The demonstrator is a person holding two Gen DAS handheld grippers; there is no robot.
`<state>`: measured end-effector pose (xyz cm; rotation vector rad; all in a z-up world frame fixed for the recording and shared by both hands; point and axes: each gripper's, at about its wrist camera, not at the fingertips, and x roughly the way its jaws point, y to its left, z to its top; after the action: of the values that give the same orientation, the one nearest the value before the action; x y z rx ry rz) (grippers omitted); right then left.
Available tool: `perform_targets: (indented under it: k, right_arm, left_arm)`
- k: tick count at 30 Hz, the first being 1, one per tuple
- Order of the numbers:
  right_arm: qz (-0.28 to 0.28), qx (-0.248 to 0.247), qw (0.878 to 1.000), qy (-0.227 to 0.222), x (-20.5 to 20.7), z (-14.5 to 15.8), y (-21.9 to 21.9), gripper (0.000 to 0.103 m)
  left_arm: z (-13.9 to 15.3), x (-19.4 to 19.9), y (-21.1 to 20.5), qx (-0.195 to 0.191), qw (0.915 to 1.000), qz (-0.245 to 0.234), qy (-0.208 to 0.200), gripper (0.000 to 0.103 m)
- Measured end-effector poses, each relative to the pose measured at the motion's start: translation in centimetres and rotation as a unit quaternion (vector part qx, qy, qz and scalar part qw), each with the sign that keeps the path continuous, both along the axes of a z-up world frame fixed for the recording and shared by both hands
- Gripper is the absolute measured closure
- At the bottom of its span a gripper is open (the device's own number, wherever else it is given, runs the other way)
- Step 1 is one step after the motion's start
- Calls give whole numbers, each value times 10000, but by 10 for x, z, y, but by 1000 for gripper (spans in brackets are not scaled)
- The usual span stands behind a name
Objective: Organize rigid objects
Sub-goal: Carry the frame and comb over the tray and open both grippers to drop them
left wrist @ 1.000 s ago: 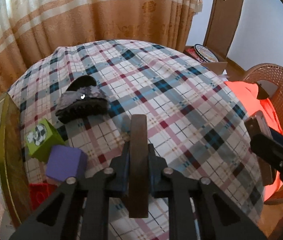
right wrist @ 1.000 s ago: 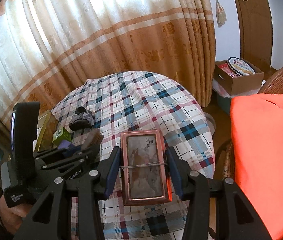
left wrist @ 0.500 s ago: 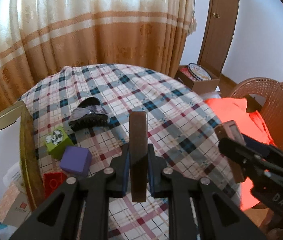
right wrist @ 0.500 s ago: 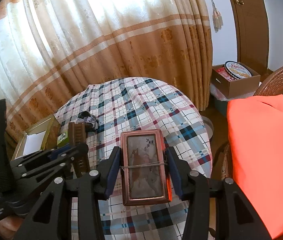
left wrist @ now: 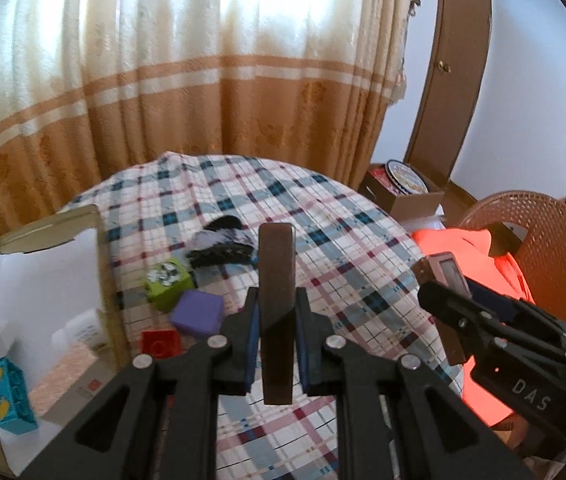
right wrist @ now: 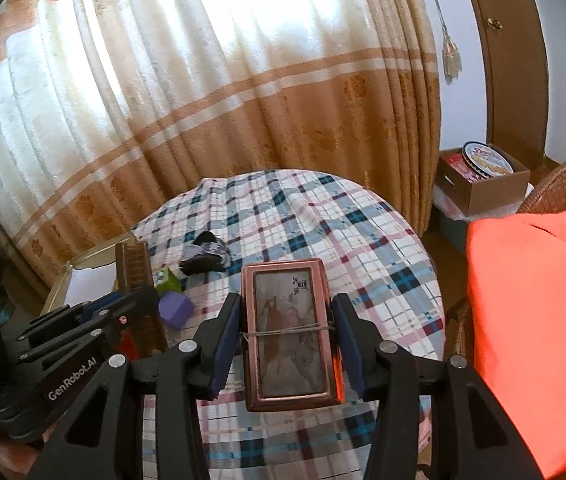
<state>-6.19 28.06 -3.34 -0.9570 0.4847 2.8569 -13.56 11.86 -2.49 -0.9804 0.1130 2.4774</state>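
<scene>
My left gripper [left wrist: 277, 294] is shut on a thin brown wooden comb [left wrist: 277, 264], seen edge-on and held above the plaid tablecloth [left wrist: 323, 208]. The right wrist view shows that comb [right wrist: 135, 264] upright at the left. My right gripper [right wrist: 287, 300] is shut on a copper-framed rectangular case [right wrist: 287, 332] with a rubber band around it. On the cloth lie a green cube [left wrist: 167, 280], a purple cube [left wrist: 199, 312], a red brick [left wrist: 161, 342] and a black-and-grey hair claw [left wrist: 221, 246].
An open gold-edged box [left wrist: 101, 264] stands left of the table, holding a blue carton [left wrist: 7, 396], a beige carton [left wrist: 67, 376] and a white bottle [left wrist: 83, 330]. To the right are a wicker chair [left wrist: 543, 232] with orange cloth [right wrist: 523, 320] and a cardboard box [right wrist: 483, 184]. Curtains [left wrist: 203, 80] hang behind.
Both grippers have risen and drawn back from the table, the left one more. The open box at the left has come into the left wrist view. Both grips are unchanged.
</scene>
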Motion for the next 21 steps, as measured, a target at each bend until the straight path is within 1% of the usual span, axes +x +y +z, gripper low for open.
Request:
perform_targets:
  k: [6, 13, 17, 21]
  right_arm:
    - [222, 51, 9997, 120, -3, 12, -21, 54]
    - [560, 104, 9981, 238, -8, 22, -54, 54]
    - [825, 190, 9960, 273, -13, 26, -80, 54]
    - [1142, 215, 9928, 284, -19, 28, -108, 54]
  left_arm:
    - [12, 4, -25, 115, 9995, 237, 155, 89]
    - [18, 5, -59, 238, 9979, 558, 216, 89]
    - [18, 6, -84, 321, 9960, 794, 248, 89]
    - [16, 5, -115, 389, 9926, 1126, 228, 89]
